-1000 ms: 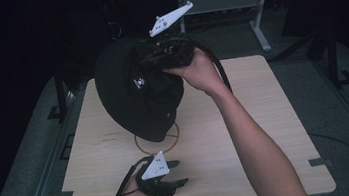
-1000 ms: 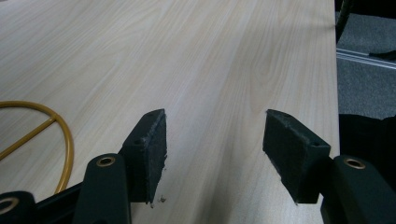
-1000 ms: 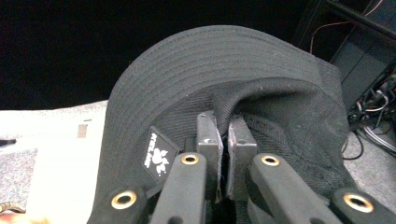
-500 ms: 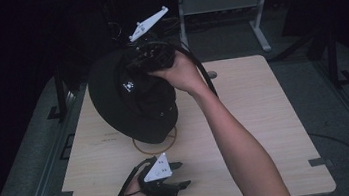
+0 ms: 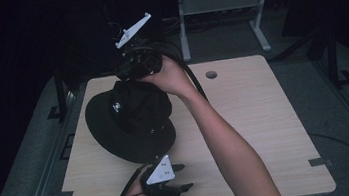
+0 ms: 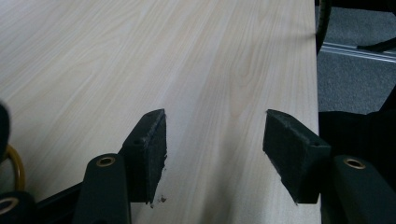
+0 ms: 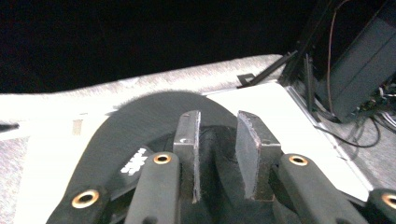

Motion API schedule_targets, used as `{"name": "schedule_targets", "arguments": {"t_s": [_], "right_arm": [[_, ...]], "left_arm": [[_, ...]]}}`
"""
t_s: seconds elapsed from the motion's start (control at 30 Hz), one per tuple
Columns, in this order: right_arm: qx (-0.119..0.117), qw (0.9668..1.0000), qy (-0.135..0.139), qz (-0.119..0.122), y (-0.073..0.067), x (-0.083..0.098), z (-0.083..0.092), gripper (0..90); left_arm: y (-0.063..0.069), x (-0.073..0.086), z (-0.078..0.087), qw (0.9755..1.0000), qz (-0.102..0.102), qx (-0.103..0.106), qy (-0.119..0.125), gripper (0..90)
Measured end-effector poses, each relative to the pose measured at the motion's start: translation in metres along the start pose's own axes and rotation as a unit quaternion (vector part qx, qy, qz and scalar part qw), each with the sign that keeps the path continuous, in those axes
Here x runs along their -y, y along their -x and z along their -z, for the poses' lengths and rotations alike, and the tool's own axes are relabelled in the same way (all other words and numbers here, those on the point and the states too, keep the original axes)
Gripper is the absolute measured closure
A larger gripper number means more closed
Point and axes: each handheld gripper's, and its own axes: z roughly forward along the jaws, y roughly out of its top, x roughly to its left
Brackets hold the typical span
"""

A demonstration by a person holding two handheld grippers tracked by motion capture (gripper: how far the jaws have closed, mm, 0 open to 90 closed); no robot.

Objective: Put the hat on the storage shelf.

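Broadly, the wooden table (image 5: 247, 134) carries my black bucket hat (image 5: 133, 123) at its left-middle — my right gripper (image 5: 131, 73), jaws just opening, straddles the crown's fabric (image 7: 217, 154); my left gripper (image 6: 212, 154) rests spread, nothing between.

You have a light wooden table (image 5: 267, 132) with 1 round hole (image 5: 211, 75) near its far edge, grey carpet (image 5: 347, 122) around it, and a metal-legged bench (image 5: 221, 4) behind in the dark.
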Motion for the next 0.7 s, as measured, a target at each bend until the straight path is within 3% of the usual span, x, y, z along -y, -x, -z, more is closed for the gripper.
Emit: {"name": "schedule_targets", "arguments": {"t_s": [0.1, 0.7], "right_arm": [[-0.009, 0.9996, 0.016, -0.021, 0.004, 0.008, 0.009, 61.3], [-0.007, 0.9969, 0.057, -0.053, 0.012, 0.049, 0.051, 46.7]], "left_arm": [[0.001, 0.0, 0.0, 1.0, 0.0, 0.0, 0.001, 38.8], [0.001, 0.001, -0.001, 1.0, 0.002, -0.003, -0.001, 37.4]]}}
